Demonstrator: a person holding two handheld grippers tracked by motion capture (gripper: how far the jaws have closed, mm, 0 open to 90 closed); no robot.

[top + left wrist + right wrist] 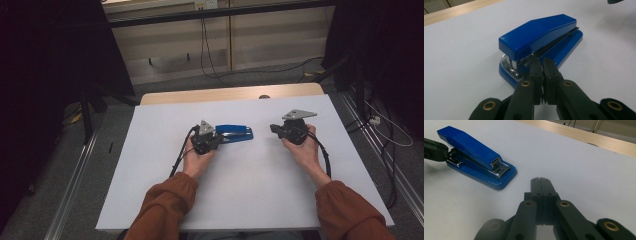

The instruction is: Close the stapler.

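A blue stapler (235,132) is lying flat near the middle of the white table (150,190), its top arm down. The left gripper (541,65) is resting at its rear end with jaws clenched together, tips touching the metal rail, grasping nothing. The right gripper (541,181) is sitting well apart to the right, jaws clenched and empty.

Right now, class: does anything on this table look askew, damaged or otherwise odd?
Nothing stands out. The blue stapler sits flat and closed on the white table, with no visible damage. The left gripper is shut with its tips at the stapler's end; the right gripper is shut, apart from it.
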